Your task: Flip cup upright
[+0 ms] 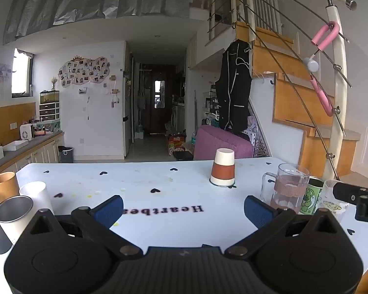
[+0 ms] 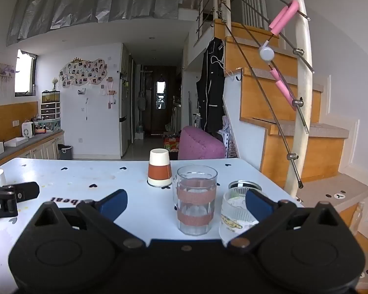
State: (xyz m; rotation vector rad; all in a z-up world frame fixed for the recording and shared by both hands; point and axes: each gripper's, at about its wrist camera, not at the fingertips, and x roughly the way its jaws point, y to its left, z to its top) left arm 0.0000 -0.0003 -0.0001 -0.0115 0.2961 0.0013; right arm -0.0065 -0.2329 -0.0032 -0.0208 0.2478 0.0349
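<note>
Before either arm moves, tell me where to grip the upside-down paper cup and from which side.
Grip the paper cup across its orange band, jaws level and coming from the near side. It stands mouth-down, narrowing upward, so the wider lower wall gives the surest hold. The left gripper looks better placed, with bare table ahead; the glass mug stands before the right gripper.

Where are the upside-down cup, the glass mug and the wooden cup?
Upside-down white-and-orange paper cup [image 1: 222,171], left wrist view: orange band.
Clear glass mug with handle [image 2: 196,199], right wrist view: front wall.
Tan wooden cup [image 1: 5,186], left wrist view: side.

Table [image 1: 159,223] reads "Heartbea", upside down; left claw [image 2: 2,204] reads "ot.AI".
</note>
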